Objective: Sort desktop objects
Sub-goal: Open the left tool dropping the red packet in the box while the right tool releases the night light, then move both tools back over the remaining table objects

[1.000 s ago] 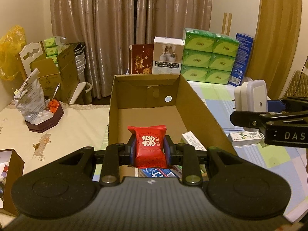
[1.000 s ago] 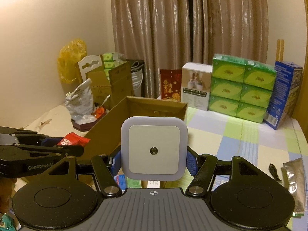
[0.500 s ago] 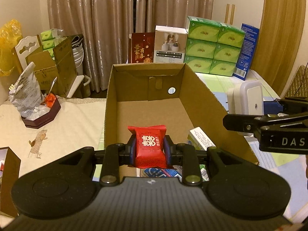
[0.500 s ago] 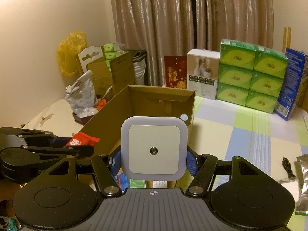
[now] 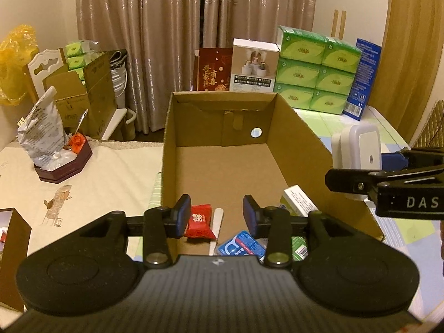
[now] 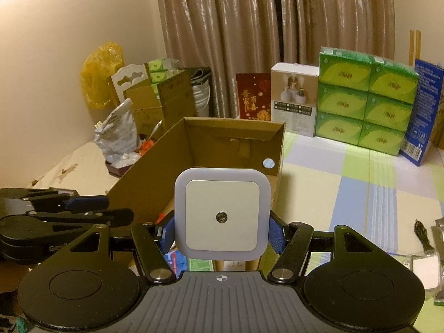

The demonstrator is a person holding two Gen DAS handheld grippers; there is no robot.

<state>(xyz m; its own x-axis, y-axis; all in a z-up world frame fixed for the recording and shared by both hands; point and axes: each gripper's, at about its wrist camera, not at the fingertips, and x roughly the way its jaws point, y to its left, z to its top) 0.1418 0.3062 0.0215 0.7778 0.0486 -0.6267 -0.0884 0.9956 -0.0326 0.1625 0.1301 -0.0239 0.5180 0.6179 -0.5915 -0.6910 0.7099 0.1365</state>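
Half a second ago my left gripper (image 5: 216, 212) was clamped on the red candy packet (image 5: 199, 221); now its fingers stand apart and the packet lies on the floor of the cardboard box (image 5: 294, 127), just inside my left finger. My right gripper (image 6: 221, 233) is unchanged, its 2 blue pads pressed on the sides of the white night light (image 6: 221, 213). The left view looks straight into the box, which the right view mostly hides behind the light: beside the packet lies a white stick (image 5: 216, 222), and nearer my right finger a blue-and-white pack (image 5: 241, 247) and a white-and-green carton (image 5: 298, 198). The right view alone shows a black cable (image 6: 421, 233) on the checked cloth, well off to the right of my fingers.
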